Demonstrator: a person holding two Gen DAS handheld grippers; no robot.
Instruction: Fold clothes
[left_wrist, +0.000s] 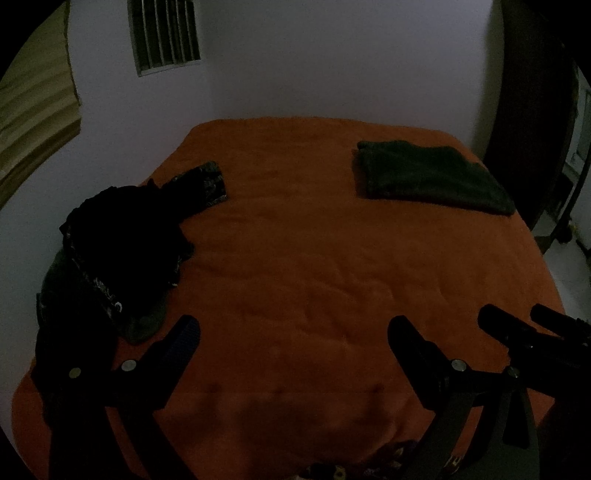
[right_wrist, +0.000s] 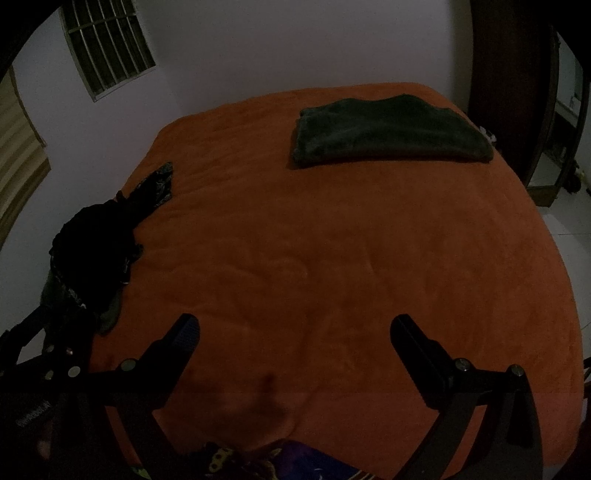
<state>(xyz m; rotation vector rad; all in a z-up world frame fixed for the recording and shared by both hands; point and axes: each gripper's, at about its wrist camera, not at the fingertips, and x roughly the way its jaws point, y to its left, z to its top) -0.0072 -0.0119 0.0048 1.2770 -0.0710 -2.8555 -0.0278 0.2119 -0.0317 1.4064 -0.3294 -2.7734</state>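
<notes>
**Unfolded pile lies to the left of both tongs; left tongs are nearer**

Left wrist view: The left tongs (left_wrist: 293, 328) are spread wide and hold nothing, above the bare middle of the orange bed cover (left_wrist: 314, 258). The pile of dark clothes (left_wrist: 122, 243) occupies the left of the frame. Its long axis runs from lower left to upper centre-left, ending in a patterned piece. Its near edge lies just beside the left finger (left_wrist: 183, 339). A folded green garment (left_wrist: 432, 177) rests at upper right, well apart from the pile. The right tongs (left_wrist: 517, 325) enter at lower right; whether they are spread cannot be told here.

Right wrist view: The right tongs (right_wrist: 295, 328) are spread wide and empty. The pile (right_wrist: 99, 240) sits at the far left edge, beyond the left finger. The folded garment (right_wrist: 388, 129) lies at upper right.

Judgement: the pickup favours the left hand.
</notes>
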